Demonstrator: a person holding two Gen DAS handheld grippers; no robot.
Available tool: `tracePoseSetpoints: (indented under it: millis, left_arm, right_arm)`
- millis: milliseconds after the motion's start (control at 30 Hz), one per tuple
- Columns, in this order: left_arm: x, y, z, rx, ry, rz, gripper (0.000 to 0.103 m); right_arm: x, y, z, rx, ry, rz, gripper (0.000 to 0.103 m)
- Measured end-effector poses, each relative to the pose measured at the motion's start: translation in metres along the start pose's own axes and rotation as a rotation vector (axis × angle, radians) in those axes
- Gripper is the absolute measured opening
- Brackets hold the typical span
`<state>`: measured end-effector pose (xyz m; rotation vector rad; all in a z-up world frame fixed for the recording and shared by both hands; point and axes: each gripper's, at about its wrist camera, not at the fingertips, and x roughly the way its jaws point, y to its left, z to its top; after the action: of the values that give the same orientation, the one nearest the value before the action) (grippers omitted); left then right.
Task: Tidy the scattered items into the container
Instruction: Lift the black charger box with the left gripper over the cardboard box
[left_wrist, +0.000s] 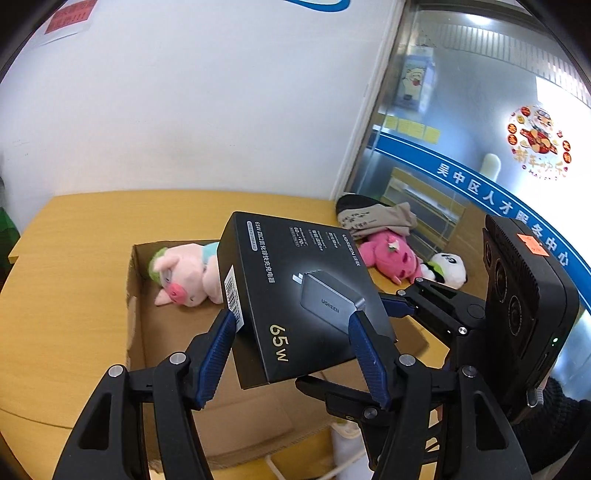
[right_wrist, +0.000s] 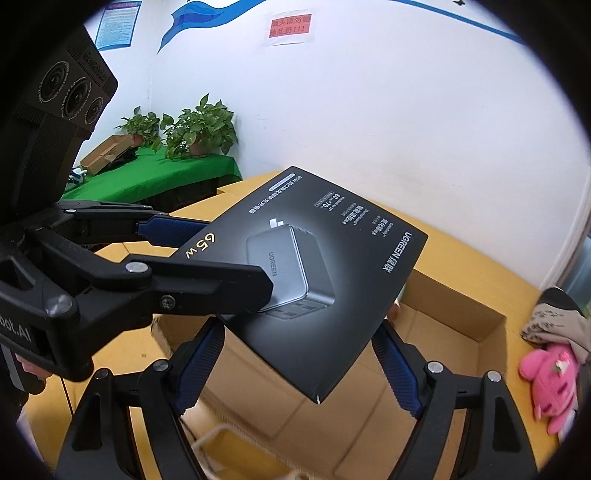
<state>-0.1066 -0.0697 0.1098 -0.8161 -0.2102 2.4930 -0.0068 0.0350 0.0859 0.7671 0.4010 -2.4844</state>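
Left claw (left_wrist: 291, 328) pinches the charger box (left_wrist: 295, 291) by its side edges, tilted above the carton (left_wrist: 136, 295) for release; right claw (right_wrist: 295, 354), at 3 o'clock, is spread below it.

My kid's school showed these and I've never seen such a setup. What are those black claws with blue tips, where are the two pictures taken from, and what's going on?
No robot here: a person holds a two-finger gripper in each hand, and each carries a wide-angle camera looking along its fingers. One picture is from the left gripper, the other from the right gripper.

The left gripper is clamped on a black charger box above an open cardboard box on a yellow table. The right gripper is open under it, holding nothing.

A pink pig plush already lies in the cardboard box. Still on the table beside it: a magenta plush, a panda plush and a bundle of cloth.
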Motion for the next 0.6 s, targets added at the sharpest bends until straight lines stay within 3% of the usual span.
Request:
tracePoseSetpoints:
  millis: [300, 600]
  left_arm:
    - [0.038, 0.056, 0.013, -0.062, 0.044, 0.038, 0.067]
    - [0.092, 0.094, 0.005, -0.104, 0.139, 0.081, 0.067]
  right_arm:
    - [0.067, 0.005, 0.019, -0.009, 0.056, 0.064, 0.082]
    - [0.139, -0.016, 0.012, 0.029, 0.157, 0.141, 0.081]
